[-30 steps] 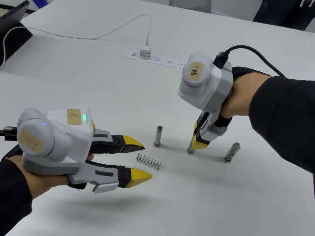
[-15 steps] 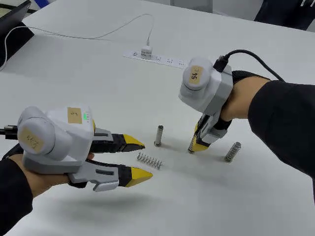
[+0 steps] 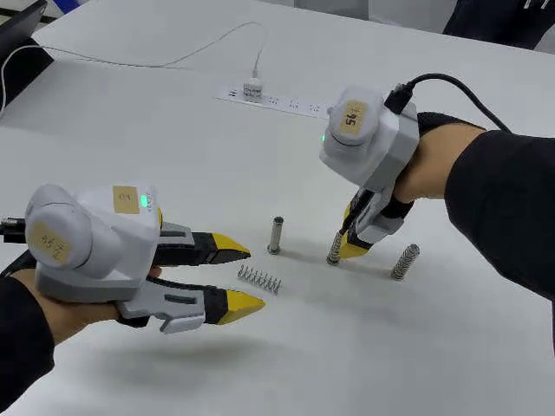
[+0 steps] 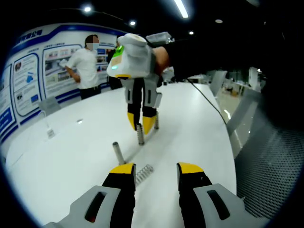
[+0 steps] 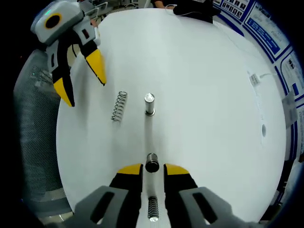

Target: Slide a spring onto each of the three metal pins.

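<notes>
Over the last second your right gripper point(image 3: 351, 250) eased up the middle steel pin's coiled spring point(image 3: 335, 247); more coil showed, so likely seated, two pins done. Its jaws straddled the spring closely; grip or gap, could not tell. Your left gripper point(image 4: 156, 167) hovered, jaws spread, beside the loose silver coil spring point(image 3: 260, 279), which lay flat on the white table point(image 3: 130, 139), long axis left-to-right in the head view, near the upright bare grey pin point(image 3: 276, 235).

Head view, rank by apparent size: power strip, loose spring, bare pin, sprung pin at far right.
1. power strip: clearly the longest, though farthest from the camera.
2. loose spring, bare pin, sprung pin: near-equal lengths, too close to rank.
</notes>
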